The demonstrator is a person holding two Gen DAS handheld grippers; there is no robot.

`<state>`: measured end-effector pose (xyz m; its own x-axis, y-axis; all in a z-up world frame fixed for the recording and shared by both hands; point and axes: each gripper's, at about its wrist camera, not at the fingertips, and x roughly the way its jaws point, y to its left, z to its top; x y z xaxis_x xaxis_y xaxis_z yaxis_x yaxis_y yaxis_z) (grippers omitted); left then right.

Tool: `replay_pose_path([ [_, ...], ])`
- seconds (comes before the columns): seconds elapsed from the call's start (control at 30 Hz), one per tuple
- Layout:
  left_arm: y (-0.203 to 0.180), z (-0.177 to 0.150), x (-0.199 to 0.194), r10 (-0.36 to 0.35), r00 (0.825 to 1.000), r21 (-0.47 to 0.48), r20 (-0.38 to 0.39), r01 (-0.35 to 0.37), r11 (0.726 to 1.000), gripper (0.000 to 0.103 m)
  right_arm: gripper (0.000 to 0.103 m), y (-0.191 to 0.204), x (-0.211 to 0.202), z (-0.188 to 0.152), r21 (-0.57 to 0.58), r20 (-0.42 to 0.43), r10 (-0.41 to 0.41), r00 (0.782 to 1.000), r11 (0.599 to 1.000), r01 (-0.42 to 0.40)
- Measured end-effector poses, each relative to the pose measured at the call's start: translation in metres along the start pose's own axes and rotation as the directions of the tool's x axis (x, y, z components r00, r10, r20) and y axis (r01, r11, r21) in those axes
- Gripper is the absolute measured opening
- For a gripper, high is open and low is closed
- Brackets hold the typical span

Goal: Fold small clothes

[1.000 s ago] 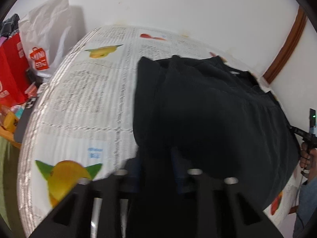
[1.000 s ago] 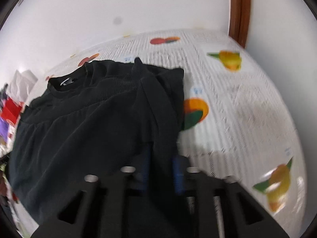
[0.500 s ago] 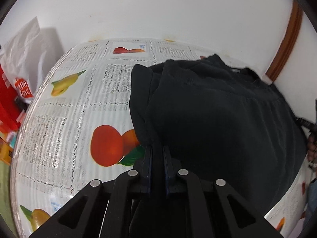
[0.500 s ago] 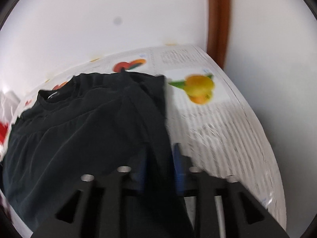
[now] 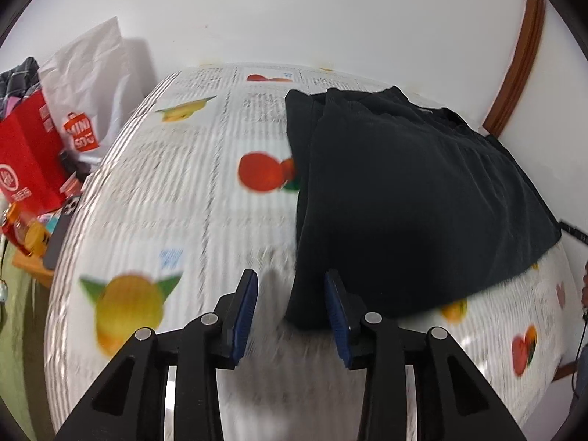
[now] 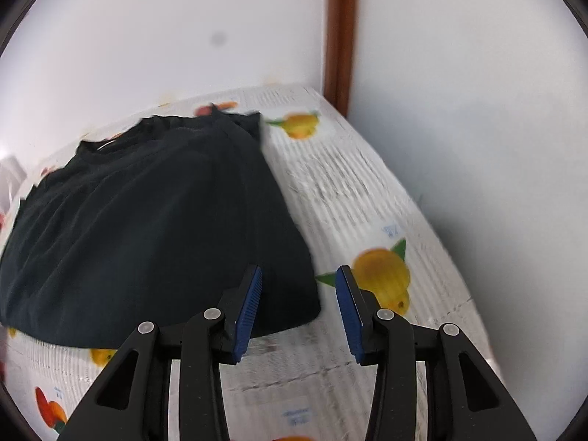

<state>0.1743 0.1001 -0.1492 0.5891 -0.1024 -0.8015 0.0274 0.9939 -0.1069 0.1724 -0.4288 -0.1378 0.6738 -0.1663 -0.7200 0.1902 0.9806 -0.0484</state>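
A dark folded fabric garment (image 5: 404, 198) is laid on the fruit-and-text-printed covered counter (image 5: 154, 198), its neckline turned toward the counter's far edge by the wall. In the left wrist view the garment is set toward the counter's right side, with the left gripper (image 5: 290, 308) held at its near left corner. In the right wrist view the right gripper (image 6: 297, 305) is placed at the garment's near right corner. A red paper bag (image 5: 25, 161) and a white plastic shopping bag (image 5: 92, 88) are found beyond the counter's left edge.
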Motion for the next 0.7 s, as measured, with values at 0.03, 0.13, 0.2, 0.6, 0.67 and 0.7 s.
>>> replay_pose_path([
  [0.03,0.003,-0.004,-0.004,0.007,1.000,0.001,0.005,-0.007,1.000,0.035,0.041,0.018,-0.006,0.003,-0.041,0.010,0.003,1.000,0.999,-0.003],
  [0.13,0.015,-0.014,-0.013,0.049,0.999,-0.022,0.018,-0.049,0.999,0.035,0.042,0.078,-0.018,0.008,-0.146,0.038,0.058,0.998,0.988,-0.052],
  [0.2,0.027,-0.022,-0.017,0.067,0.998,-0.062,0.009,-0.066,0.996,0.035,0.043,0.121,-0.021,0.007,-0.207,0.042,0.106,0.993,0.974,-0.095],
  [0.6,0.071,-0.051,-0.037,0.160,0.987,-0.144,0.027,-0.155,0.977,0.044,0.053,0.330,-0.034,-0.036,-0.384,-0.010,0.322,0.947,0.873,-0.301],
  [0.67,0.076,-0.049,-0.035,0.185,0.982,-0.148,0.029,-0.179,0.973,0.044,0.053,0.348,-0.038,-0.046,-0.413,-0.013,0.324,0.946,0.860,-0.300],
  [0.7,0.077,-0.047,-0.034,0.194,0.981,-0.152,0.031,-0.187,0.970,0.044,0.053,0.353,-0.042,-0.053,-0.425,-0.018,0.327,0.945,0.853,-0.303],
])
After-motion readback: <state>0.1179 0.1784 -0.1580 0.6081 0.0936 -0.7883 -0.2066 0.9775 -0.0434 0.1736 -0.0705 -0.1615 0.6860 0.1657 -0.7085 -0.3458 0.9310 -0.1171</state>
